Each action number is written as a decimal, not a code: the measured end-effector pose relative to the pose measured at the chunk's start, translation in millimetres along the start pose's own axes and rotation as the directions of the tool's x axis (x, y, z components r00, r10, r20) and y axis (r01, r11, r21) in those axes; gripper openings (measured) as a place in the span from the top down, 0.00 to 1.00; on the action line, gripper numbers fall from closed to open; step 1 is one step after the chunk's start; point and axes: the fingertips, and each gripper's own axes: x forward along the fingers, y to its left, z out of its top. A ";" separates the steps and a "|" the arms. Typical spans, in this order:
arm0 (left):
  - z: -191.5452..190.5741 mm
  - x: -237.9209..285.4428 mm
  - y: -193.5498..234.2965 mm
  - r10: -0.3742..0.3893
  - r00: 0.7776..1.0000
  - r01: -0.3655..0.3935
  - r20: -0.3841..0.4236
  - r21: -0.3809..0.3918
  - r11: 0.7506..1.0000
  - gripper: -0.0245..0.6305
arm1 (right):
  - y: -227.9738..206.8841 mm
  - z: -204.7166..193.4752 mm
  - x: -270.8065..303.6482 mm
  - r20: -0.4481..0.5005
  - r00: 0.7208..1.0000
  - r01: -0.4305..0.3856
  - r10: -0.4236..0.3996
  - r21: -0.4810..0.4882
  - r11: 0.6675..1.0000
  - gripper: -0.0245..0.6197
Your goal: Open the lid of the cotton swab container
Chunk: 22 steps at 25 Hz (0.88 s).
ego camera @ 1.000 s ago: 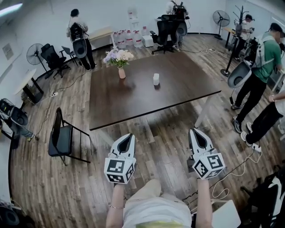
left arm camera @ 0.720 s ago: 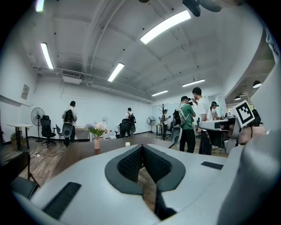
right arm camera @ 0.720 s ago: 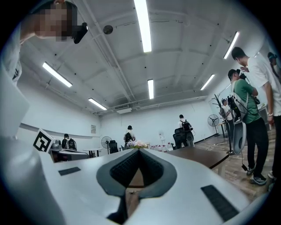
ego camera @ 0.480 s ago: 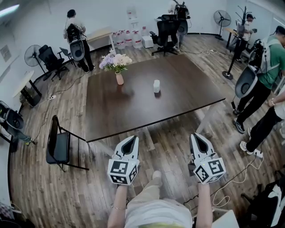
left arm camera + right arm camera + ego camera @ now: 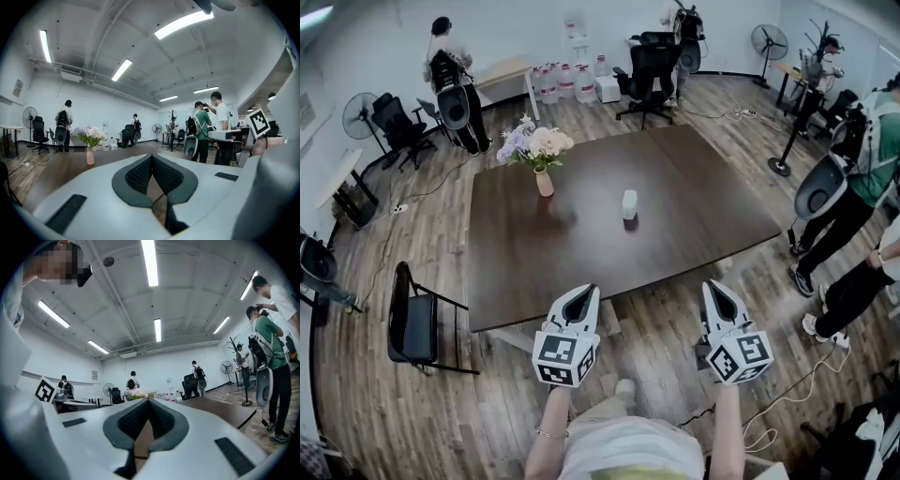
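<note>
Near the centre of the dark brown rectangular table [image 5: 694,202], the small white cylindrical cotton swab container [image 5: 629,203] stands upright, well apart from both tools. The left gripper [image 5: 584,292] and the right gripper [image 5: 713,287] are clenched on nothing. The container is probably light, rigid and smooth: brace its body and grip the lid at the rim.

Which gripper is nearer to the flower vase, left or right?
Left. The left gripper is short of the near edge of the table, almost in line with the vase; the right gripper is at the same edge but far to the vase's right.
</note>
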 end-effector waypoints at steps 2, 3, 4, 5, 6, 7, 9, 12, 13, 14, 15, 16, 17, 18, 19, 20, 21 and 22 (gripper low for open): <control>2.7 14.1 7.1 -0.005 1.000 0.005 -0.001 0.002 1.000 0.93 | -7.4 -1.0 14.1 -0.001 1.000 0.006 -0.006 0.007 1.000 0.93; 3.6 20.4 9.9 -0.007 1.000 0.007 -0.002 0.002 1.000 0.93 | -10.6 -1.4 19.8 -0.001 1.000 0.010 -0.010 0.010 1.000 0.93; 4.2 26.5 12.1 -0.010 1.000 0.010 -0.003 0.003 1.000 0.93 | -13.7 -1.6 24.6 -0.002 1.000 0.014 -0.014 0.012 1.000 0.93; 4.7 32.6 13.7 -0.014 1.000 0.015 -0.005 0.004 1.000 0.93 | -17.1 -1.8 28.9 -0.002 1.000 0.019 -0.019 0.014 1.000 0.93; 5.1 39.1 15.3 -0.018 1.000 0.018 -0.006 0.006 1.000 0.93 | -20.8 -2.2 33.2 -0.003 1.000 0.023 -0.023 0.015 1.000 0.93; 5.3 45.5 17.1 -0.021 1.000 0.021 -0.007 0.008 1.000 0.93 | -24.5 -3.1 37.6 -0.005 1.000 0.028 -0.028 0.018 0.999 0.93; 3.3 57.4 20.5 -0.026 1.000 0.026 -0.013 0.007 1.000 0.93 | -31.0 -7.0 45.2 -0.011 0.999 0.034 -0.034 0.026 0.999 0.93; -0.2 73.1 19.8 -0.044 0.999 0.044 -0.027 0.008 0.999 0.93 | -42.6 -10.1 52.7 -0.017 0.999 0.047 -0.047 0.031 0.998 0.93; -0.8 77.7 19.0 -0.050 0.998 0.050 -0.031 0.008 0.999 0.93 | -46.3 -9.9 54.9 -0.018 0.999 0.051 -0.050 0.032 0.998 0.93; -1.2 82.4 19.0 -0.053 0.998 0.053 -0.034 0.008 0.999 0.93 | -49.7 -9.5 57.3 -0.017 0.998 0.053 -0.053 0.033 0.998 0.93; -1.7 87.8 19.7 -0.054 0.998 0.054 -0.038 0.007 0.999 0.93 | -53.0 -9.3 60.5 -0.015 0.998 0.055 -0.054 0.035 0.998 0.93; -2.0 93.6 21.1 -0.053 0.998 0.053 -0.041 0.005 0.999 0.93 | -56.4 -9.3 64.3 -0.014 0.998 0.055 -0.055 0.036 0.998 0.93; -2.3 99.6 22.6 -0.052 0.998 0.052 -0.044 0.003 0.999 0.93 | -59.6 -9.7 68.6 -0.014 0.998 0.054 -0.053 0.036 0.998 0.93; -2.8 105.4 23.9 -0.051 0.998 0.051 -0.046 0.001 0.999 0.93 | -62.9 -10.7 73.0 -0.016 0.999 0.052 -0.051 0.037 0.998 0.93; -3.4 111.3 25.1 -0.051 0.998 0.050 -0.049 -0.003 0.999 0.93 | -66.7 -12.1 77.4 -0.020 0.999 0.050 -0.050 0.038 0.998 0.93; -3.9 117.3 26.4 -0.048 0.998 0.048 -0.051 -0.006 0.999 0.93 | -71.2 -13.4 82.3 -0.026 0.998 0.050 -0.049 0.040 0.998 0.93; -3.9 123.6 28.0 -0.044 0.998 0.044 -0.052 -0.009 0.999 0.93 | -76.2 -14.2 87.9 -0.031 0.998 0.048 -0.047 0.043 0.998 0.93; -3.7 130.2 29.8 -0.039 0.998 0.038 -0.052 -0.011 0.999 0.93 | -81.5 -14.6 94.3 -0.034 0.998 0.045 -0.043 0.046 0.998 0.93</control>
